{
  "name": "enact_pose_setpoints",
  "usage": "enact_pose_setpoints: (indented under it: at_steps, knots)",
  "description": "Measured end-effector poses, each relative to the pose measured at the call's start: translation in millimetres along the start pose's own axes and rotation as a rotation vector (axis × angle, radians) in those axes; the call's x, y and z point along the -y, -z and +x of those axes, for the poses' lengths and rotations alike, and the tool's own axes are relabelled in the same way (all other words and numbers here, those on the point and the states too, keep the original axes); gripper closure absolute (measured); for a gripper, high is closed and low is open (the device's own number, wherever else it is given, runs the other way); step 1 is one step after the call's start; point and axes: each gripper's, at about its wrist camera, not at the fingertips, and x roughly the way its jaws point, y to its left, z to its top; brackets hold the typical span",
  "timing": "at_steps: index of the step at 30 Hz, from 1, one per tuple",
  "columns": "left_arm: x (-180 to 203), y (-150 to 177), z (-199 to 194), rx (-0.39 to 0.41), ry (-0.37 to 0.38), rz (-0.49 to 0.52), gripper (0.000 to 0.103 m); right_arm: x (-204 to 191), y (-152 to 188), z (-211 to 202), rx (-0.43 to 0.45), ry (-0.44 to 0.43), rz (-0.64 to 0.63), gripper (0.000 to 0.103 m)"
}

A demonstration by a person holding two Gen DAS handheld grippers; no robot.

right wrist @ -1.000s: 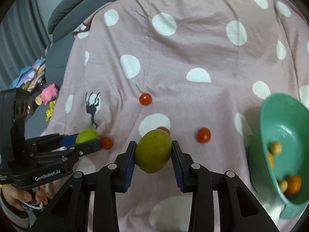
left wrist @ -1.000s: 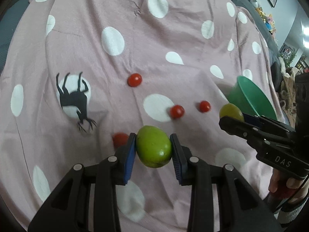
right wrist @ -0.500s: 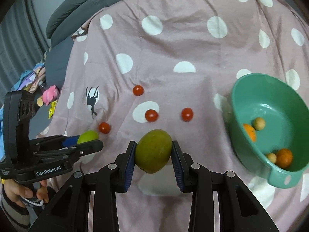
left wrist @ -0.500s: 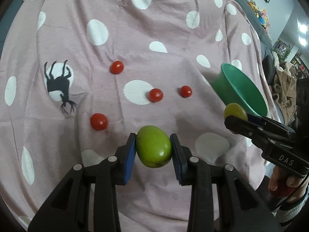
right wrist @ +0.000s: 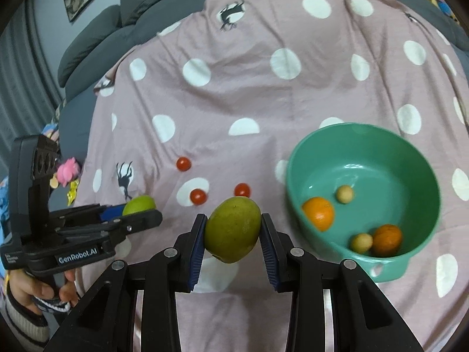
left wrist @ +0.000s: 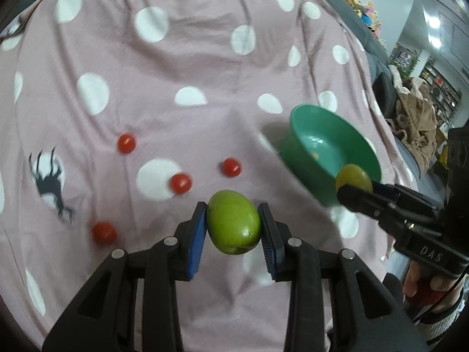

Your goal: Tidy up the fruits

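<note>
My left gripper (left wrist: 233,223) is shut on a bright green fruit (left wrist: 233,221) and holds it above the pink polka-dot blanket (left wrist: 187,67). My right gripper (right wrist: 233,230) is shut on a green-yellow mango (right wrist: 232,230), held left of the green bowl (right wrist: 410,158). The bowl holds two oranges (right wrist: 318,213) and two small pale fruits (right wrist: 345,194). Several cherry tomatoes (left wrist: 181,183) lie on the blanket. In the left wrist view the bowl (left wrist: 299,123) is at the right, with the right gripper (left wrist: 354,186) and its mango (left wrist: 351,176) in front of it.
The blanket (right wrist: 263,94) covers a bed with dark grey pillows (right wrist: 96,32) at the back. Toys and clutter (right wrist: 67,170) lie off the left edge. A person's hand (right wrist: 38,290) holds the left gripper's handle.
Both grippers have lifted and pulled back with their fruits. The bowl now sits closer to the middle of both views, and its contents show fully in the right wrist view.
</note>
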Motion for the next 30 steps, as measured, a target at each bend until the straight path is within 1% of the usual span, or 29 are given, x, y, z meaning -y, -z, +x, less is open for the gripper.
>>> enact_pose_setpoints:
  at_steps: [6,8,13,23,30]
  knots:
    - [27,-18,11,0.016,0.041,0.067,0.069,18,-5,-12,0.057,0.024,0.034,0.066]
    - [35,-19,16,0.010,0.063,0.086,0.069,25,-6,-16,0.069,0.036,0.049,0.066]
    - [52,-26,28,-0.008,0.091,0.112,0.069,44,-8,-22,0.090,0.064,0.083,0.066]
    - [86,-48,50,0.002,0.123,0.172,0.069,78,-6,-29,0.130,0.100,0.135,0.066]
    - [119,-58,77,-0.020,0.134,0.242,0.069,100,-3,-32,0.143,0.159,0.143,0.066]
